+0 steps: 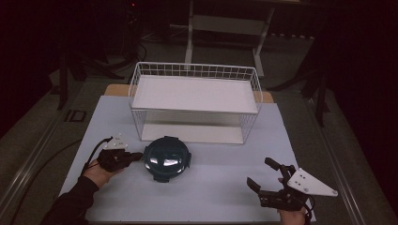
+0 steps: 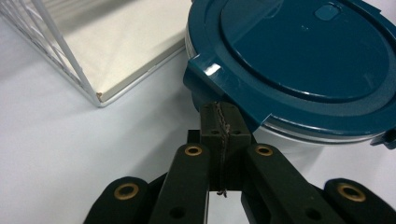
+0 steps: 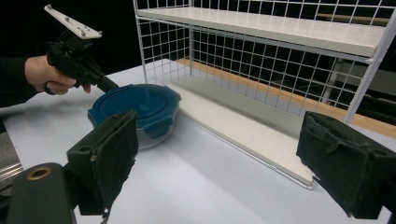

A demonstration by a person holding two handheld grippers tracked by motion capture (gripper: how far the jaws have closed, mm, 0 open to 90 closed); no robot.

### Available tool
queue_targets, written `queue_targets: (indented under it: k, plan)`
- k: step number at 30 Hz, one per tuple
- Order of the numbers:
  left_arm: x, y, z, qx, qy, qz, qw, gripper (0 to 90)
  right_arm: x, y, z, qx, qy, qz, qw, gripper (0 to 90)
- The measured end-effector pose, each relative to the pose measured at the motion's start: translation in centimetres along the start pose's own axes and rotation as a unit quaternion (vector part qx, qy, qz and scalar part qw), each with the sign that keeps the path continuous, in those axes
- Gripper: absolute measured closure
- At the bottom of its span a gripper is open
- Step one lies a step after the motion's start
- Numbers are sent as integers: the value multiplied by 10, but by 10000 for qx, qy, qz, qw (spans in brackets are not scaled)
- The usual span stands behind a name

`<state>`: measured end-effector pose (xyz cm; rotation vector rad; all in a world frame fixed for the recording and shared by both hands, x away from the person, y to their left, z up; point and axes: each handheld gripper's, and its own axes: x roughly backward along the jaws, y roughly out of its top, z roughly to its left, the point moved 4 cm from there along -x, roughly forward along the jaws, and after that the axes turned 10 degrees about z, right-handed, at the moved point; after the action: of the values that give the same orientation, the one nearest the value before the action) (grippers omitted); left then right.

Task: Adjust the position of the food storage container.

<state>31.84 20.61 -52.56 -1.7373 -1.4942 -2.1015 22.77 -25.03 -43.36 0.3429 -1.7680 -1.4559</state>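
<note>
While our left gripper (image 1: 137,156) sits pinched together right against the teal container's (image 1: 166,158) lid tab, we've got the right gripper (image 1: 263,176) spread wide, gripping nothing.

high view: above, facing forward-down | gripper views: low, close | shared: container (image 1: 167,158), rack (image 1: 195,101)

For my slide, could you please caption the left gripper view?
Left gripper, fingers closed, at the latch tab of a round container's teal lid, beside a white wire shelf.
</note>
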Motion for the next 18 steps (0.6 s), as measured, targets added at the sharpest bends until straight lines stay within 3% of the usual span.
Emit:
queue_targets:
  k: [5, 14, 18]
  plan:
    - [0, 2, -2, -33, 59, 38, 10000, 899, -1, 0, 1, 6, 12, 35, 10000, 123]
    - [-2, 4, -13, -101, -15, 54, 9999, 899, -4, -1, 2, 20, 35, 77, 10000, 123]
    - [-6, 6, -23, -166, -195, -18, 9997, 900, -6, -1, 5, 54, 62, 106, 9999, 123]
